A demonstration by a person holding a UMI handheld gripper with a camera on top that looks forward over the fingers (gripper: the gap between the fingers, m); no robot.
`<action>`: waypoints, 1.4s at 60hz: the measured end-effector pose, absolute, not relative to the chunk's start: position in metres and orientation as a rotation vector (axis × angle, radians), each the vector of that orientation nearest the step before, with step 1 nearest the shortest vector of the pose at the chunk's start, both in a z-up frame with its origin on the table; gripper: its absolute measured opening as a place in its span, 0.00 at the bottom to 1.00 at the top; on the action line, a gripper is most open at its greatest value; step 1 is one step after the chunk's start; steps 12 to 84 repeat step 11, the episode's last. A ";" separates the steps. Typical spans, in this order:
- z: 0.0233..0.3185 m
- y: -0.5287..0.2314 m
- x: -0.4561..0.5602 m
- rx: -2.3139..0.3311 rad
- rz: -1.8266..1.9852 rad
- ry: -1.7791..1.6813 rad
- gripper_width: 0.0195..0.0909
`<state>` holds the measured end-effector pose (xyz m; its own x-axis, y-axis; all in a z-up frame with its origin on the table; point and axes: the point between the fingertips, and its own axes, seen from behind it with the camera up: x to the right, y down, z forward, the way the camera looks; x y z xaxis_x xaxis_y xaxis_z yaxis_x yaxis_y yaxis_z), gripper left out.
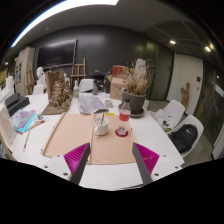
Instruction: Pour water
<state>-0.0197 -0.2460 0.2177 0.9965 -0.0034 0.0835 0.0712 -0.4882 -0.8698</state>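
We hold the gripper open above the white table; a clear glass cup stands beyond it.

above tongs, facing table

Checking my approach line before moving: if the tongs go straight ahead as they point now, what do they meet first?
Probably the clear cup on the brown mat, just ahead of the open, empty tongs. The red-capped bottle stands beside it; depth is hard to judge.
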 end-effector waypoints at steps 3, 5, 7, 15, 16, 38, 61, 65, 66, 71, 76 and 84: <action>0.218 -0.256 -0.024 -2.091 -0.077 -0.041 0.93; 0.218 -0.261 -0.025 -2.094 -0.080 -0.042 0.93; 0.217 -0.265 -0.024 -2.102 -0.096 -0.044 0.93; 0.217 -0.269 -0.027 -2.093 -0.099 -0.046 0.93; 0.217 -0.269 -0.027 -2.093 -0.099 -0.046 0.93; 0.217 -0.269 -0.027 -2.093 -0.099 -0.046 0.93; 0.217 -0.269 -0.027 -2.093 -0.099 -0.046 0.93; 0.217 -0.269 -0.027 -2.093 -0.099 -0.046 0.93; 0.217 -0.269 -0.027 -2.093 -0.099 -0.046 0.93; 0.217 -0.269 -0.027 -2.093 -0.099 -0.046 0.93; 0.217 -0.269 -0.027 -2.093 -0.099 -0.046 0.93; 0.217 -0.269 -0.027 -2.093 -0.099 -0.046 0.93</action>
